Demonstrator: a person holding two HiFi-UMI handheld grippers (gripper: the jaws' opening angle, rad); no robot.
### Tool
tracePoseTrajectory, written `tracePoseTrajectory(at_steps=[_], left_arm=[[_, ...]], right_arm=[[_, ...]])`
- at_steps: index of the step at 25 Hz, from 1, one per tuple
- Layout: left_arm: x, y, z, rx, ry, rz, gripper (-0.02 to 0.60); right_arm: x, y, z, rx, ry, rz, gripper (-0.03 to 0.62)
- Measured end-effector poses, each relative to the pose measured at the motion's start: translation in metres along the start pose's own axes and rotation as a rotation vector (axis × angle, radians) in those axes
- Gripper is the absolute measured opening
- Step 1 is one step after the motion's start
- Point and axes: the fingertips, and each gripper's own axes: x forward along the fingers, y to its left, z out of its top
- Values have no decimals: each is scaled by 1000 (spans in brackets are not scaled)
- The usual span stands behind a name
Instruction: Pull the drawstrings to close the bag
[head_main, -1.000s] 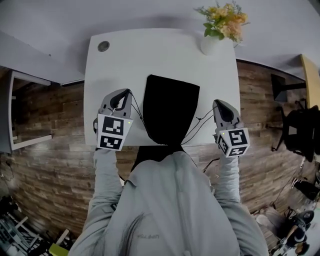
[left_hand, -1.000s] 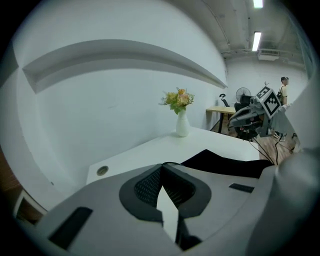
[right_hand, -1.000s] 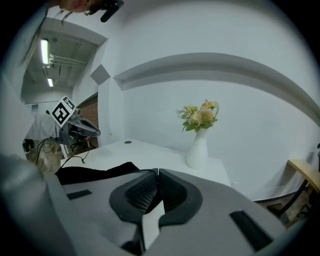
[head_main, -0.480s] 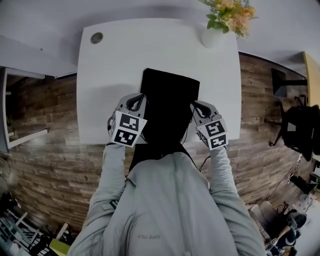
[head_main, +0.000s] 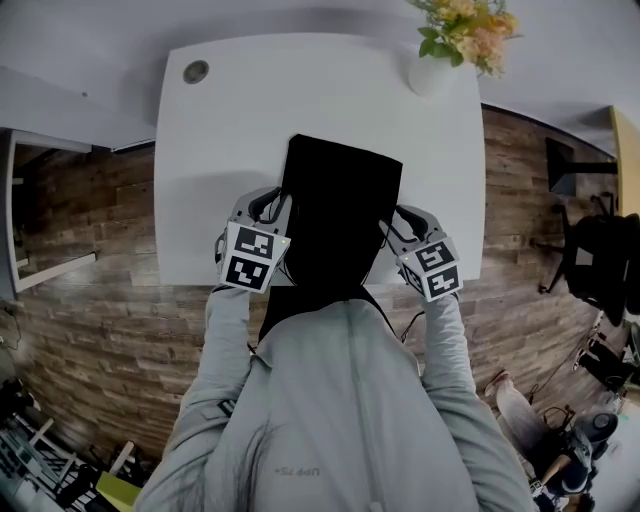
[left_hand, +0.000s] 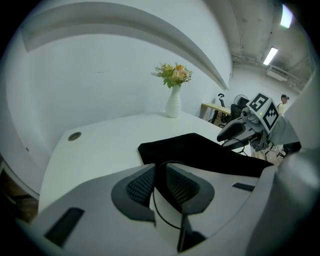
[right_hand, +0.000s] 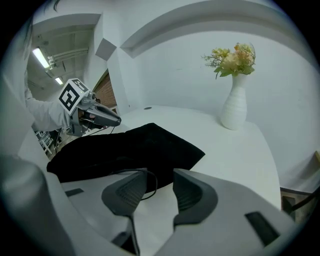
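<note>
A black drawstring bag (head_main: 340, 215) lies flat on the white table (head_main: 230, 150), its near end at the table's front edge. My left gripper (head_main: 268, 203) rests at the bag's left side and my right gripper (head_main: 398, 220) at its right side. In the left gripper view the left gripper's (left_hand: 161, 172) jaws have just been opening: they stand a narrow gap apart, with the thin black drawstring (left_hand: 156, 210) looping loosely through the gap. The right gripper's (right_hand: 159, 182) jaws have also just been opening and stand wide. A slack cord loop (right_hand: 155, 184) lies by its left pad, not pinched.
A white vase of flowers (head_main: 432, 72) stands at the table's far right corner. A round cable hole (head_main: 196, 72) is at the far left. Wood floor surrounds the table, with a dark chair (head_main: 600, 260) off to the right.
Both grippers came down and inward from wide apart, where the strings were stretched, to the bag's two sides. The cords now hang slack. Little movement in the last half second.
</note>
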Motion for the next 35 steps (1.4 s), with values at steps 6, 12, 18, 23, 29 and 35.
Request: tracePoseTrajectory(at_steps=[6, 12, 18, 23, 29, 35], left_arm=[[-8, 1, -7, 10, 25, -7, 150], [-20, 9, -6, 7, 28, 11, 167], [-29, 6, 4, 27, 3, 18, 169], [-34, 2, 11, 40, -19, 21, 169], [-40, -2, 22, 49, -52, 23, 169], [-50, -10, 42, 70, -105, 15, 169]], right_arm=[[-17, -7, -18, 17, 61, 2, 172], [-38, -18, -27, 36, 63, -19, 172], [-51, -12, -40, 27, 142, 57, 172], [-61, -6, -56, 21, 236, 119, 175], [-78, -10, -45, 65, 154, 123, 175], [-97, -1, -2, 86, 4, 182, 175]])
